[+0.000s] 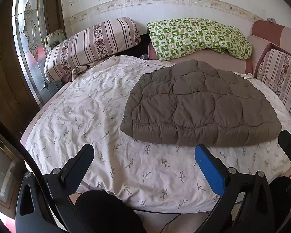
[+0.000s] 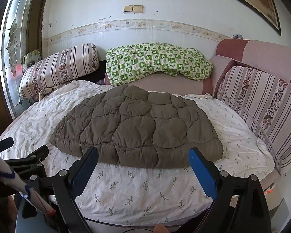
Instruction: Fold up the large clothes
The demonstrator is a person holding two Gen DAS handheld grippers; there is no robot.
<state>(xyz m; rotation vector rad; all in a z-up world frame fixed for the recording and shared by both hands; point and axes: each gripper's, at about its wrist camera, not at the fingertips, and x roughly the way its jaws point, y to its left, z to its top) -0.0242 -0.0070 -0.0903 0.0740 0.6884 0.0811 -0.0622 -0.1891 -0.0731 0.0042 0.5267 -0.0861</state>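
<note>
Jacket (image 2: 135,128), brown and padded, lies folded into a thick rounded bundle on the bed, and it is the garment I am working on. Nearest to me, my left gripper (image 1: 145,155) is spread wide and holds nothing; one finger is plain black, the other carries a flat blue pad, and both hover over bare sheet in front of the jacket's left part. My right gripper (image 2: 143,155) is likewise released and empty, its black and blue fingers hanging just before the jacket's near hem. Along that hem runs a gathered, elasticated seam, and the surface above it is quilted in puffy, curved, scale-like panels of matte fabric. Under it, the bed sheet (image 2: 145,184) is white, rumpled, and printed with small grey-green leaf sprigs. To the right stands a cushion (image 2: 261,106) striped in pale pink and brown with floral bands. Further back on the left, a matching striped bolster pillow (image 2: 58,68) lies at an angle. Beside it, a green and white checked blanket (image 2: 155,64) is bunched on a pink padded ledge. Behind everything, the white wall (image 2: 106,9) is scuffed, crossed by a floral tile border, with a pair of beige switches (image 2: 133,9) above. At far left, a leaded glass door panel (image 2: 13,48) lets in daylight.
</note>
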